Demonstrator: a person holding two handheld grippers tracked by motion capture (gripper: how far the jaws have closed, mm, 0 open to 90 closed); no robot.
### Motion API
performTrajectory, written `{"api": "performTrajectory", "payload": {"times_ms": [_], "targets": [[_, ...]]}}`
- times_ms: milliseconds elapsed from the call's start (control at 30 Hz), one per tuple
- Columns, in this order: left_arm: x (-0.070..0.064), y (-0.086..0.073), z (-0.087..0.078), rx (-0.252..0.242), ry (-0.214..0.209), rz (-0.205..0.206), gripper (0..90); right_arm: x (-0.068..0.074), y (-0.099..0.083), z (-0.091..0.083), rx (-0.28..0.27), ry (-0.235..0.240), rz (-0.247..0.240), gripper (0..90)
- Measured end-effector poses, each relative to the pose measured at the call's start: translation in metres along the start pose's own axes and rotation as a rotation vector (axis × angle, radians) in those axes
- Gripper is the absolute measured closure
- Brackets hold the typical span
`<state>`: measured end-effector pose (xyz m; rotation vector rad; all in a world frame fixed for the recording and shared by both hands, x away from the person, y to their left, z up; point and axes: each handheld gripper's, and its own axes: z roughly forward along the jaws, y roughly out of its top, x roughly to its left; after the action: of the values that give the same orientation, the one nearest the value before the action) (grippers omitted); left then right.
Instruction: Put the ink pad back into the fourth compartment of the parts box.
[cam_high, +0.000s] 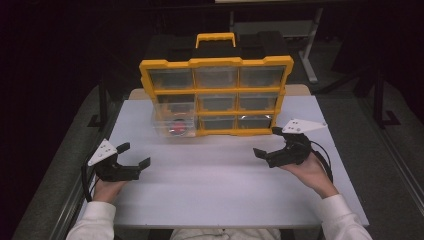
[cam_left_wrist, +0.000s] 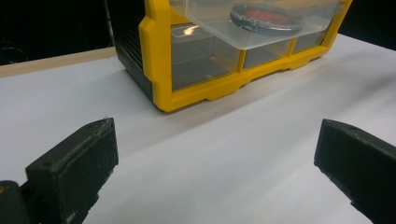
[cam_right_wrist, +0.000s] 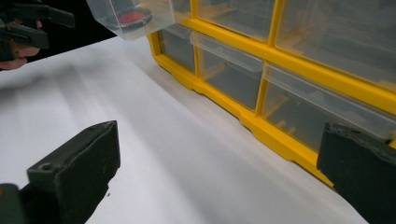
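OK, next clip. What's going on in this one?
A person sits at a white table with a two-jaw gripper in each hand, facing a yellow drawer organizer that stands upright at the far side. One clear drawer on its left column is pulled out, and a round red-and-black object lies inside it. Both the left gripper and the right gripper are open, hold nothing, and sit apart from the organizer.

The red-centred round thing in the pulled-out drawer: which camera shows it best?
The left gripper view: the round thing lies close, through the clear drawer wall, dark rim and red centre sharp. The right gripper view shows it smaller, far off. The high view gives a small red blur.
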<state>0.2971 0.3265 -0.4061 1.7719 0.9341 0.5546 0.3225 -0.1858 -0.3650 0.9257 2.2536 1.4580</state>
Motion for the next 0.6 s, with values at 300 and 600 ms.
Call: {"api": "performTrajectory", "payload": {"times_ms": [300, 600], "targets": [[0.001, -0.001, -0.001, -0.002, 0.008, -0.010, 0.0, -0.006, -0.020, -0.010, -0.028, -0.040, 0.019, 0.0], [0.002, -0.002, -0.003, -0.002, 0.022, -0.018, 0.0, -0.007, -0.038, -0.017, -0.026, -0.068, 0.010, 0.0]]}}
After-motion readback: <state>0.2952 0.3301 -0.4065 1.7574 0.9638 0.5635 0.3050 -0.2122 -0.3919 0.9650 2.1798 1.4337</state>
